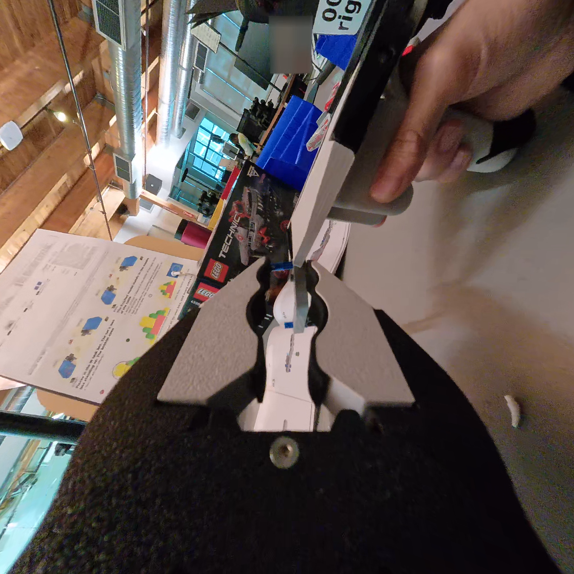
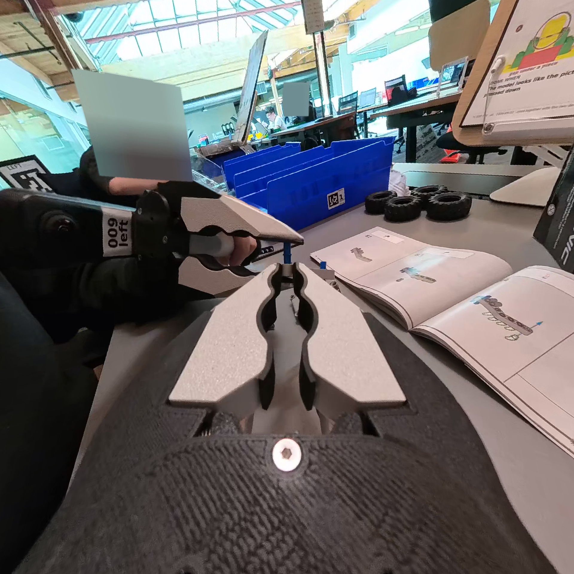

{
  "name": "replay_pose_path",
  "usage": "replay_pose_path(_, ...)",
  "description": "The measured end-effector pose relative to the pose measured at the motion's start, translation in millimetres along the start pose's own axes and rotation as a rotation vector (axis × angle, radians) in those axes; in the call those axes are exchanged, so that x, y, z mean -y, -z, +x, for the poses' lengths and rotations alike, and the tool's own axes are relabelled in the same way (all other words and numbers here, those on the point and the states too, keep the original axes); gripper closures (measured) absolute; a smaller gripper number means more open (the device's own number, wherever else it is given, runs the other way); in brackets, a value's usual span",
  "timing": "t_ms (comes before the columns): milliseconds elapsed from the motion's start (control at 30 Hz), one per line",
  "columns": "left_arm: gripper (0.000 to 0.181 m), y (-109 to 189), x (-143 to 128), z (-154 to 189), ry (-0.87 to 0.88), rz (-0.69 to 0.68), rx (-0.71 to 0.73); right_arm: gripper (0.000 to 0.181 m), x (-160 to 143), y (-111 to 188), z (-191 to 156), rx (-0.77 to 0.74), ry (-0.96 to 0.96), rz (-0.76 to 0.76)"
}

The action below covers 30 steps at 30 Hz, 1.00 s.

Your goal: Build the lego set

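While your right gripper (image 2: 287,269) is clenched on the grey beam (image 1: 299,301), holding it just above the table (image 2: 341,231), your left gripper (image 1: 289,264) stands released, its jaws spread to either side of the blue pin (image 2: 287,250) that sticks up from the beam. In the right wrist view the upper left finger (image 2: 248,222) sits on top of that pin and the lower one passes beneath. Whether the pin is fully seated, you cannot tell from here.

The step looks like pressing the pin home. Squeeze along the pin's own line, so that it goes in straight and does not tip. Make the right grip firm and level so that the beam cannot turn between the pads. Bring the left jaws together slowly, one on the pin's head and one under the beam. If the finger bears on the pin's edge, it may slip off, so centre it first.

Counting what lies about:
- two grippers
- one beam in the grip
- two blue pins, the second (image 2: 323,265) just beyond the right fingertip
- four black tyres (image 2: 402,208) in a cluster
- one open booklet (image 2: 450,298)
- one black box (image 1: 245,236)
- one instruction board (image 1: 93,310)
- blue bins (image 2: 310,192) in a row; their number is unclear
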<state>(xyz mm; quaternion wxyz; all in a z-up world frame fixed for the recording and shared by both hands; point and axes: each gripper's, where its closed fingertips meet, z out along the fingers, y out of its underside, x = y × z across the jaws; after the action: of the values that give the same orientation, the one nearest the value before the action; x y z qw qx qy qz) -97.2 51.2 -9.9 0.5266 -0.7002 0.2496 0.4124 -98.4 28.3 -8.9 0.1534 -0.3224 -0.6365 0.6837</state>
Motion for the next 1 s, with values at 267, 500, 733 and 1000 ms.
replay_pose_path(267, 0.162, -2, -7, 6, -0.006, -0.041, -0.042, 0.176, -5, -2, 3, -0.017, -0.009, -0.035)
replay_pose_path(500, 0.162, -3, -6, 9, 0.001, -0.031, -0.060, 0.176, -10, -4, 4, -0.036, 0.024, -0.077)
replay_pose_path(733, 0.163, -3, -8, 11, 0.043, -0.050, -0.072, 0.176, -12, -5, 5, -0.040, 0.013, -0.092)
replay_pose_path(1000, 0.154, -2, -7, 12, 0.089, -0.005, -0.110, 0.176, -6, 0, 12, -0.020, -0.093, -0.044)
